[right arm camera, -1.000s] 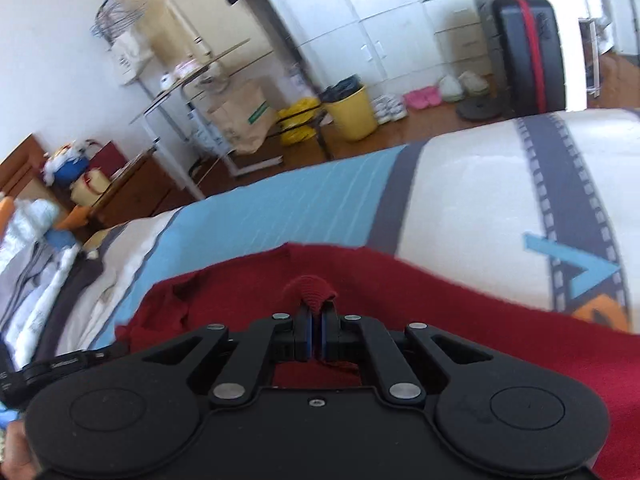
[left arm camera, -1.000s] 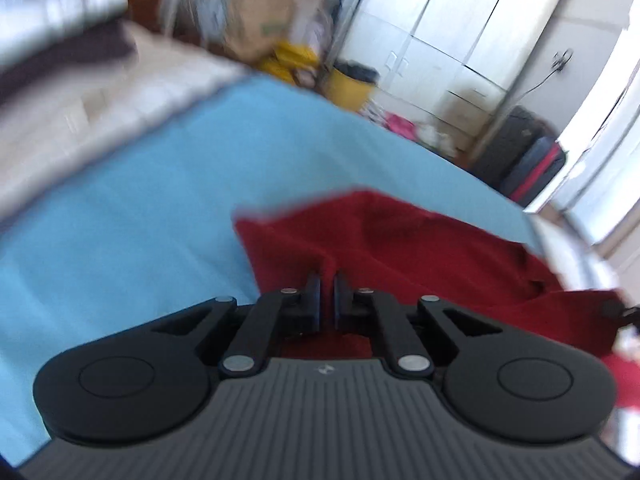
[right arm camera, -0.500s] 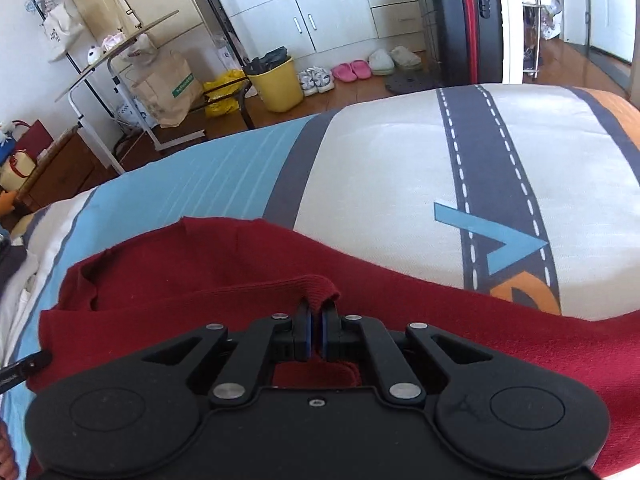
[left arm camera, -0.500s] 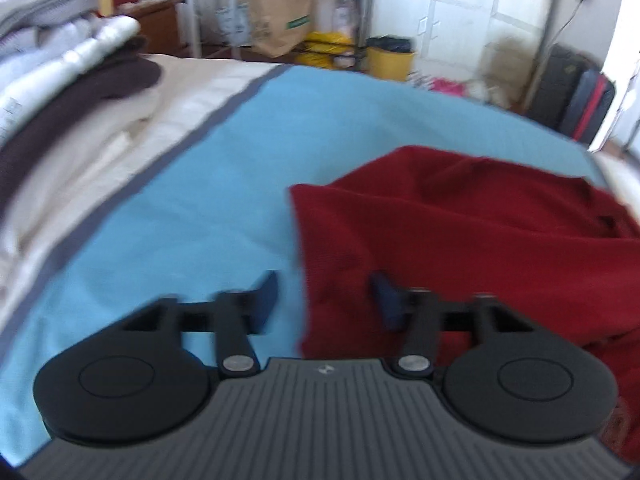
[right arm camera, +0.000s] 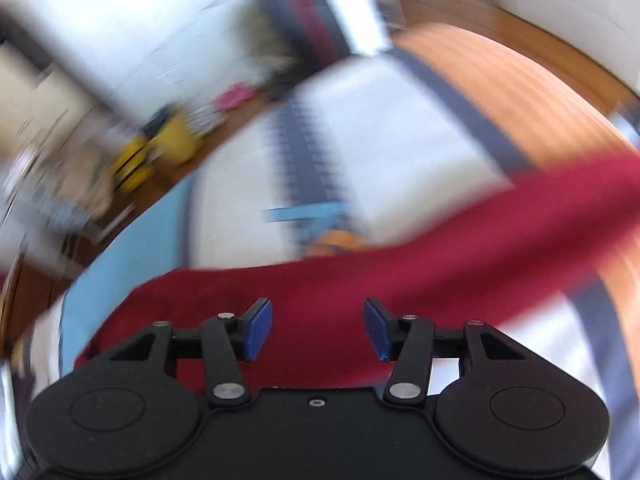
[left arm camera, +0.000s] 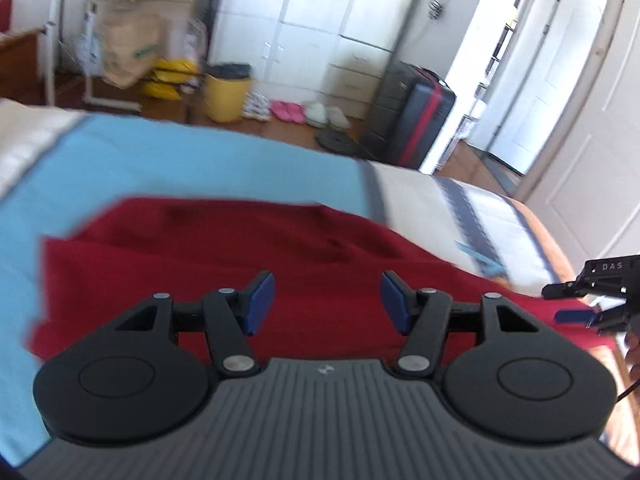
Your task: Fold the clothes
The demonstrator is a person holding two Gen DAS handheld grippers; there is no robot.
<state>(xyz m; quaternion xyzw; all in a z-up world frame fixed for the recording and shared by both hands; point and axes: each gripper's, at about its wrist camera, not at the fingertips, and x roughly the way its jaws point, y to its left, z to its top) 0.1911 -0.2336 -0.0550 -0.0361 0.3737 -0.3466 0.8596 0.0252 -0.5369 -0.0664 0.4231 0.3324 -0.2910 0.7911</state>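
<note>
A dark red garment (left arm camera: 224, 256) lies spread on the bed, over the blue and white cover. My left gripper (left arm camera: 327, 304) is open and empty just above the garment's near part. My right gripper (right arm camera: 318, 330) is open and empty above the same red garment (right arm camera: 360, 292), which runs off to the right in a long strip. The right gripper also shows at the right edge of the left wrist view (left arm camera: 592, 300). The right wrist view is heavily blurred.
The bed cover (left arm camera: 192, 160) has blue, white and orange panels with dark stripes. Beyond the bed's far edge stand a yellow bin (left arm camera: 226, 92), a dark suitcase (left arm camera: 416, 120), slippers, a paper bag and white wardrobes. An open doorway is at the right.
Both grippers have opened and let go of the red garment, left first, then right. The garment now lies on the bed. Both cameras have swung to the right.
</note>
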